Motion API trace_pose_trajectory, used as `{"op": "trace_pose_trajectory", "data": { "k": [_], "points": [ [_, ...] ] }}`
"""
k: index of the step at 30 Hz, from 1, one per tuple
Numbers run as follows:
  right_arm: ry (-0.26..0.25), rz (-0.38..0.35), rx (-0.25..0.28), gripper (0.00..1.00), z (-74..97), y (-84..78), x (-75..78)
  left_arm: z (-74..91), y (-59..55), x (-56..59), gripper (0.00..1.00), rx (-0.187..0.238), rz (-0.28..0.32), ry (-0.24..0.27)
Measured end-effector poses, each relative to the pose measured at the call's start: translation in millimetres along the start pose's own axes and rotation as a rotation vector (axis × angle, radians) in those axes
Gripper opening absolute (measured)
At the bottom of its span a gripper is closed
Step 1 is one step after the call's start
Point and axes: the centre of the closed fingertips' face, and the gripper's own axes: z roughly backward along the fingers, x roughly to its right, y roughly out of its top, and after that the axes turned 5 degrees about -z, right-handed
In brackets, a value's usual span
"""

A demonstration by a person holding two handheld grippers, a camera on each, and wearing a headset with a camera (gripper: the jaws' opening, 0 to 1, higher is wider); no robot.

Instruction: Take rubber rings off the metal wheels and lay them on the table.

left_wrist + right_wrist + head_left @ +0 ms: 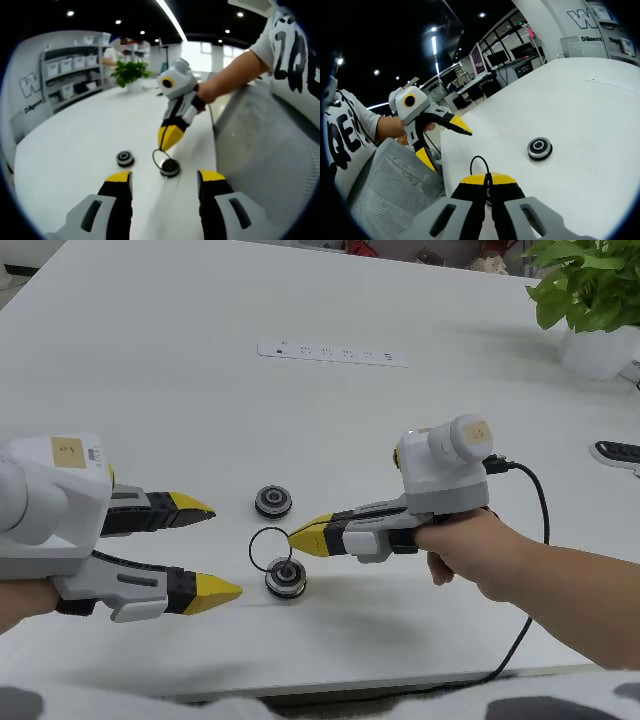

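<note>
rubber ring (251, 548): thin black loop, open and roughly round, pinched at one side in the closed yellow tips of my right gripper (300, 537). its lower edge reaches the near wheel; i cannot tell if it is still hooked on it.
near wheel (285, 579): small round metal wheel, flat on the white table (200, 400), dark band round the rim, paler centre, just beside the loop.
far wheel (273, 501): same kind, also flat with a dark rim, near the first but apart from it, nothing touching it.
</note>
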Motion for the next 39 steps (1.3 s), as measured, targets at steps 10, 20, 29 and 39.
{"op": "trace_pose_trajectory", "data": {
  "k": [10, 20, 29, 39],
  "points": [
    [0.021, 0.022, -0.007, 0.0, -18.1, 5.1, -6.0, 12.9, -9.4, -7.7, 0.55, -0.012, 0.016, 0.039],
    [0.02, 0.047, -0.049, 0.0, -36.2, -1.5, -5.8, 17.3, -14.9, -7.3, 0.55, -0.021, 0.019, 0.051],
    [0.003, 0.113, -0.097, 0.0, -49.1, -16.2, -3.3, 16.3, -16.7, -2.5, 0.56, -0.029, 0.016, 0.048],
    [-0.035, 0.175, -0.117, 0.07, -52.9, -21.2, 3.5, 17.3, -17.4, -1.3, 0.55, -0.028, 0.022, 0.046]
  ]
}}
